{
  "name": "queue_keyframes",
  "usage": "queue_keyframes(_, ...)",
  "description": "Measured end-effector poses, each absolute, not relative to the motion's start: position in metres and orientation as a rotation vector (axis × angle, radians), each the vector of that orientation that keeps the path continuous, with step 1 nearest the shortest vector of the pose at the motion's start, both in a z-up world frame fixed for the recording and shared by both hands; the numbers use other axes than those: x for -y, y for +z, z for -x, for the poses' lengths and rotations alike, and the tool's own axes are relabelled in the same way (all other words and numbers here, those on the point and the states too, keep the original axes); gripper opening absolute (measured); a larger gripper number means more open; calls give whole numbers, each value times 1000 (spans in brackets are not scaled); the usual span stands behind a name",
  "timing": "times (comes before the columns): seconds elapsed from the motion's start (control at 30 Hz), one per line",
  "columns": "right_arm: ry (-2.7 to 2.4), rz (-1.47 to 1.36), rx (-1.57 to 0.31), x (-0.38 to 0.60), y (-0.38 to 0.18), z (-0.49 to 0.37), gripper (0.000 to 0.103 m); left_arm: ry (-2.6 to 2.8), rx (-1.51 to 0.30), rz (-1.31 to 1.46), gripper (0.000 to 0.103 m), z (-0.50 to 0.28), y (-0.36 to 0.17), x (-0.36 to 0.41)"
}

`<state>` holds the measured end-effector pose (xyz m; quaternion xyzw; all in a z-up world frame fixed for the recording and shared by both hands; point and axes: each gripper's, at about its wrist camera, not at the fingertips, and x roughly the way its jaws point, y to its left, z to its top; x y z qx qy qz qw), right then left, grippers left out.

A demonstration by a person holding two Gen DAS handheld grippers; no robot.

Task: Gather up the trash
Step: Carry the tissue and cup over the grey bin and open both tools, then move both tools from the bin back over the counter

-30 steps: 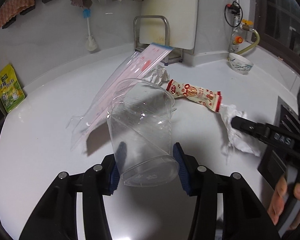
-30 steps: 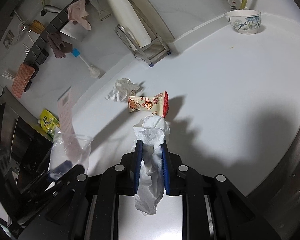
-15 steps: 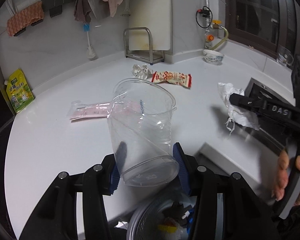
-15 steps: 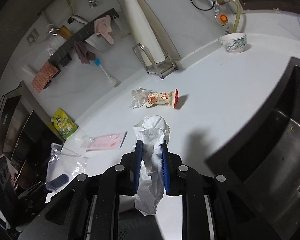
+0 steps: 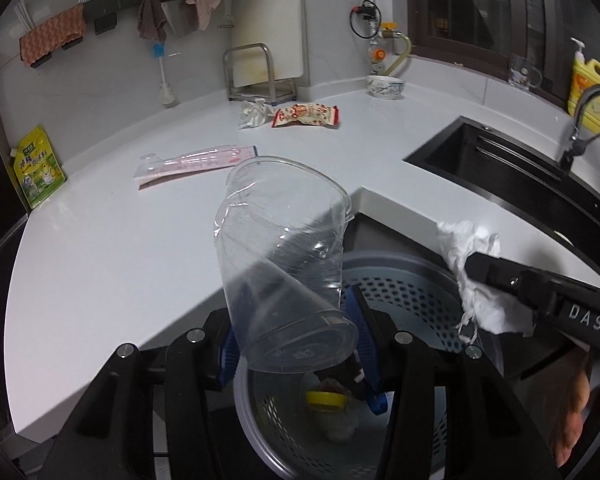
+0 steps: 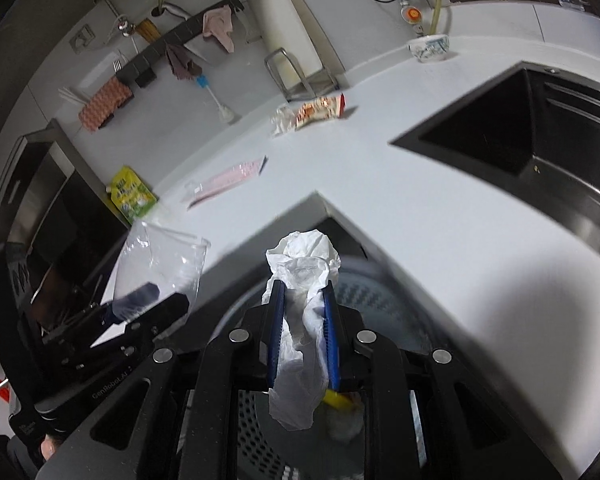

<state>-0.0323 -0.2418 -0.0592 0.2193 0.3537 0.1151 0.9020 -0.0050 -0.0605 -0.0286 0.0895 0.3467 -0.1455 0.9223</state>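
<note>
My left gripper [image 5: 296, 340] is shut on a crushed clear plastic cup [image 5: 280, 256] and holds it over a grey perforated waste basket [image 5: 404, 292] below the counter edge. My right gripper [image 6: 303, 304] is shut on a crumpled white tissue [image 6: 304, 276], also over the basket [image 6: 352, 292]; the tissue shows in the left wrist view [image 5: 472, 264]. On the white counter [image 5: 100, 240] lie a pink plastic sleeve [image 5: 192, 162], a crumpled tissue [image 5: 253, 114] and a red snack wrapper [image 5: 306, 115]. The basket holds trash with a yellow cap [image 5: 326, 399].
A black sink [image 5: 500, 168] with a faucet [image 5: 584, 120] is at the right. A bowl [image 5: 385, 86], a cutting board rack [image 5: 256, 76], a yellow-green pouch [image 5: 38, 168] and a yellow soap bottle [image 5: 588, 84] stand along the wall.
Both grippers have pulled back from the counter with their loads and now hang over the waste basket. The pink sleeve lies flat on the counter.
</note>
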Motion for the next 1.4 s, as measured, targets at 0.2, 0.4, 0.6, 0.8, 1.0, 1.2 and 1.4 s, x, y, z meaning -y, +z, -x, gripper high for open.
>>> queue_keyframes(0.2, 211, -460, -776, 240, -72, 56, 21, -335, -755, -189, 48, 23, -48, 65)
queue_keyframes(0.4, 198, -443, -795, 235, -74, 65, 28, -341, -777, -169, 55, 29, -50, 60)
queue_keyframes(0.6, 185, -485, -802, 239, -74, 68, 71, -308, -763, -129, 91, 32, -44, 47)
queue_keyframes(0.8, 183, -477, -794, 237, -71, 71, 71, -280, -771, -114, 91, 33, -43, 36)
queue_keyframes(1.0, 165, -468, -787, 237, -74, 72, 71, -267, -763, -112, 92, 33, -41, 32)
queue_keyframes(1.2, 162, -465, -795, 239, -81, 70, 71, -245, -768, -92, 94, 25, -41, 24)
queue_keyframes(1.4, 173, -453, -813, 237, -88, 64, 71, -218, -768, -71, 94, 14, -40, 13)
